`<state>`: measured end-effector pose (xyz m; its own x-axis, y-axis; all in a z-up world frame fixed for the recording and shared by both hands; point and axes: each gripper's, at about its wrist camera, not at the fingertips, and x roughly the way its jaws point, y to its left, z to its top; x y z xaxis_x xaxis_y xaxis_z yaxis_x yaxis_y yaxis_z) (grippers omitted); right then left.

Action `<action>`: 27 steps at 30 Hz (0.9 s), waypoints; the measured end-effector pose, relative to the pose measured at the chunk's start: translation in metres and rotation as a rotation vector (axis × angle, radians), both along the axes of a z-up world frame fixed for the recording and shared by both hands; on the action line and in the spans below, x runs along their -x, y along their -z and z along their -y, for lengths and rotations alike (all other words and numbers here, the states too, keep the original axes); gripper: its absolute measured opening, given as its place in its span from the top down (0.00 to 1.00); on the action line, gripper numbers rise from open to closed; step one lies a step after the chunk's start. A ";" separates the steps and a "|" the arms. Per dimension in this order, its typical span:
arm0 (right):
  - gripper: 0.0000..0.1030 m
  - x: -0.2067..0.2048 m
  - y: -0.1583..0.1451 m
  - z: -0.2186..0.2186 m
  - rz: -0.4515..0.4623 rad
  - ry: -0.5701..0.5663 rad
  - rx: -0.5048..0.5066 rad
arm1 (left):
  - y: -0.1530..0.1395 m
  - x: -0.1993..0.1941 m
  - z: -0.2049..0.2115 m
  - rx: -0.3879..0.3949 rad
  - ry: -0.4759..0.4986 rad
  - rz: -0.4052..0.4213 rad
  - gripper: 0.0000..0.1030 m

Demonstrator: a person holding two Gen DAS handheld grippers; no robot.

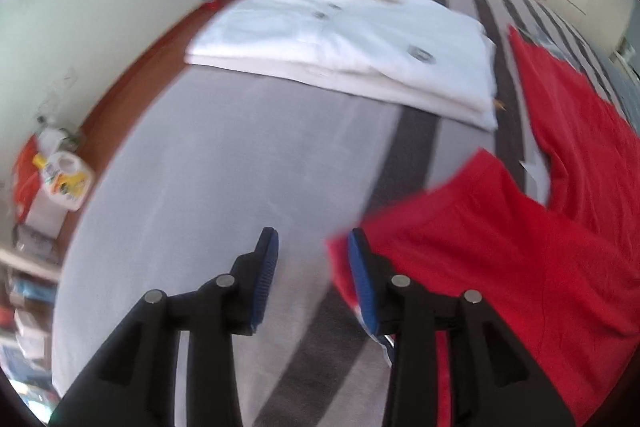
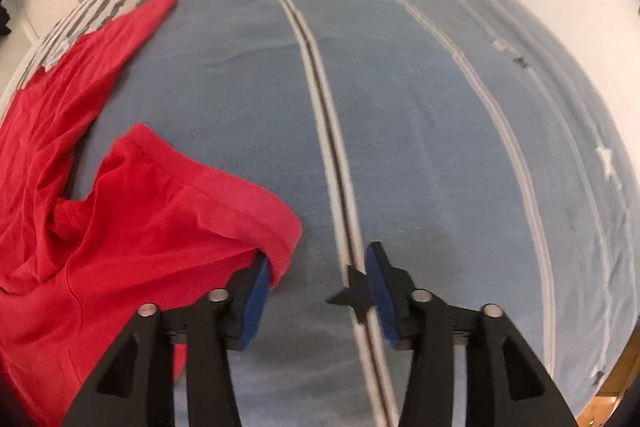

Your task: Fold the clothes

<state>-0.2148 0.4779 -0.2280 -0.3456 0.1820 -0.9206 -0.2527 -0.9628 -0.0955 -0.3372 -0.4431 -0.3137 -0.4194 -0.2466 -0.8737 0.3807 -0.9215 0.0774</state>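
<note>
Detergent jug (image 1: 66, 183) on floor far left; folded white garments (image 1: 344, 55) stacked on striped bedspread (image 1: 208, 163). Left gripper (image 1: 313, 259) parted, nothing pinched. Red garment (image 2: 120, 227) sprawled between both (hem brushing one pad). Right gripper (image 2: 318, 281) spread apart, clamping nothing.

A big bed (image 1: 208, 163) has a grey and blue striped cover. Folded white clothes (image 1: 344, 51) lie at the top middle. A red garment (image 1: 520, 235) lies at the right.
</note>
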 end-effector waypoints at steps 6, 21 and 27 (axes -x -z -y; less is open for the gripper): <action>0.49 -0.035 -0.014 0.010 -0.004 0.023 -0.044 | -0.008 -0.035 -0.021 -0.117 0.042 0.003 0.67; 0.48 -0.164 -0.011 0.123 -0.021 0.085 0.388 | 0.039 -0.154 -0.125 -0.540 0.175 0.084 0.67; 0.48 -0.189 0.009 0.161 -0.028 0.121 0.550 | 0.041 -0.150 -0.128 -0.658 0.184 0.043 0.67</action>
<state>-0.0261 0.3169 -0.2372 -0.3777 -0.2820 -0.8819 -0.3593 -0.8332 0.4203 -0.1874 -0.3146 -0.3547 -0.3649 0.4131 -0.8344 0.2228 -0.8314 -0.5091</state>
